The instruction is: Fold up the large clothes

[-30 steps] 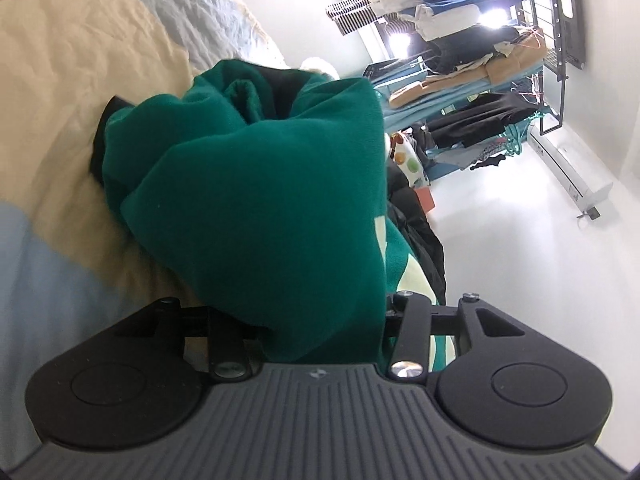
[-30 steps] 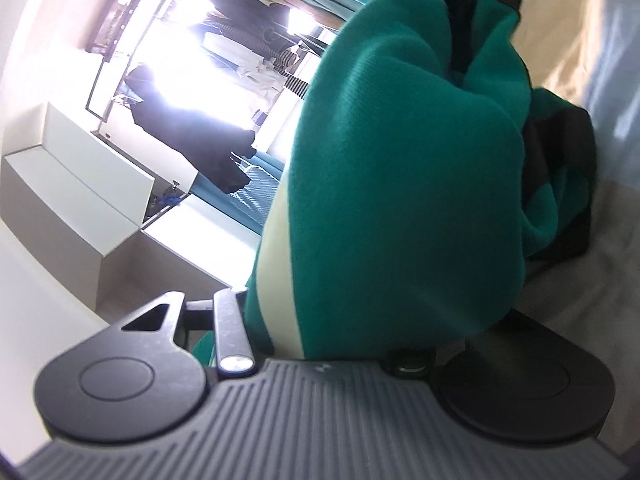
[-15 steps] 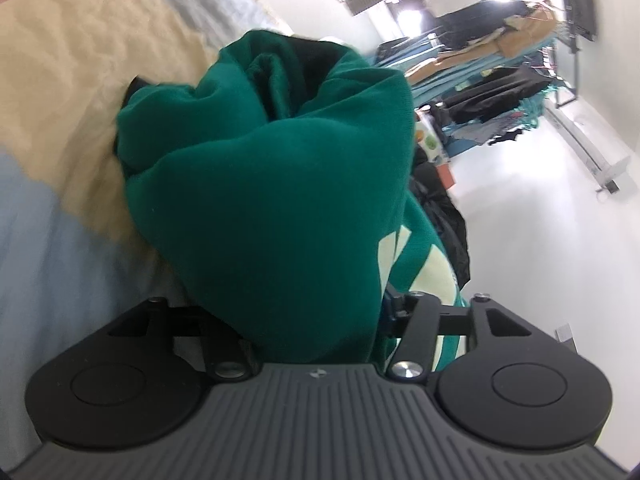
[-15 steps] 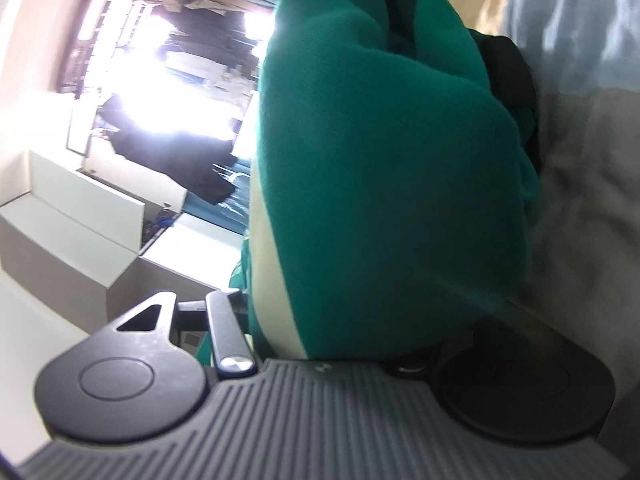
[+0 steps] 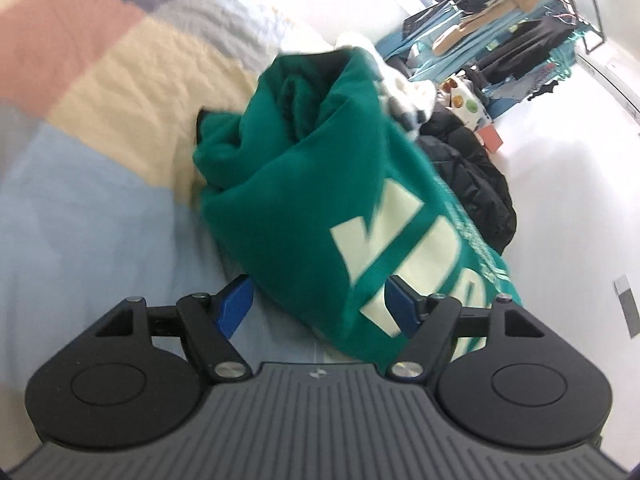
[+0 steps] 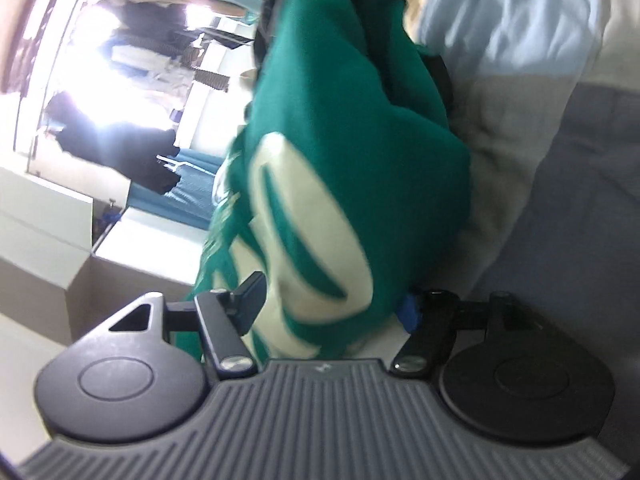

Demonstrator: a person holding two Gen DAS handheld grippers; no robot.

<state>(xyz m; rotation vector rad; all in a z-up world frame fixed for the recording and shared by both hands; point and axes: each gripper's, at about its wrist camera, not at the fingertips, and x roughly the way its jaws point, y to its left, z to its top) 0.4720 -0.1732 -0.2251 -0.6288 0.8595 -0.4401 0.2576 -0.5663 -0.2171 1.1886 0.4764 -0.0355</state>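
Blue pads line the jaws of the left gripper [image 5: 318, 306], which are opening and stand wide; a fold of the one green sweatshirt [image 5: 320, 200] lies between them, its left pad clear of the cloth, its right pad just beside it, gripping nothing; on the right gripper [image 6: 332, 306] the jaws are opening too, spread well apart with the same green sweatshirt bunched between them; whether the right-hand pad, half hidden by the cloth, touches it I cannot tell; cream lettering runs across the garment's front in both views; the sweatshirt sits in a loose heap on the bed [image 5: 100, 208], near its edge, over a cover patched in light blue, cream, pink and grey; behind the heap lies a black puffer jacket [image 5: 472, 184] and something white and fluffy [image 5: 408, 88]; farther off, a clothes rack [image 5: 520, 20] hung with several garments stands by the white wall.
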